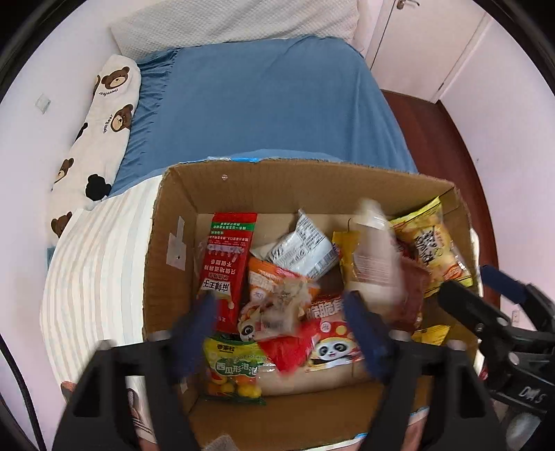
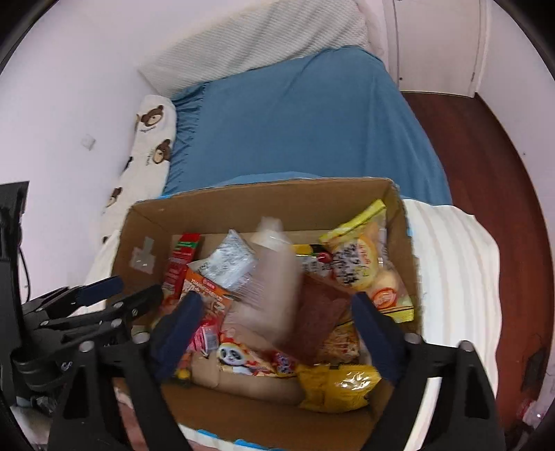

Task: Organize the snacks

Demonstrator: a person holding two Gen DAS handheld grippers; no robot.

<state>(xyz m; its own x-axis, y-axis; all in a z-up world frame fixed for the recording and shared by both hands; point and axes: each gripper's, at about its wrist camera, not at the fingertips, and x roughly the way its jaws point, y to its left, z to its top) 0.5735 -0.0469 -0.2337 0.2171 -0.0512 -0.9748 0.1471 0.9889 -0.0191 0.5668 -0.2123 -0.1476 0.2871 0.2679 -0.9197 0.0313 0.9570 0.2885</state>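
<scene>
Both grippers hang spread and empty over the cardboard box (image 1: 180,194); the blurred bottle (image 2: 274,277) lies directly beneath the right gripper (image 2: 277,333), the left gripper (image 1: 281,333) farther off.

Landmark: bed with blue sheet (image 1: 263,104). Bear-print bolster (image 1: 100,128) lies along its wall side. White textured pillow (image 1: 236,24) at its far end. Striped white quilt (image 1: 93,277) over its near end. Dark wooden floor (image 2: 485,173) beside it. White cupboard doors (image 1: 423,45) beyond.
</scene>
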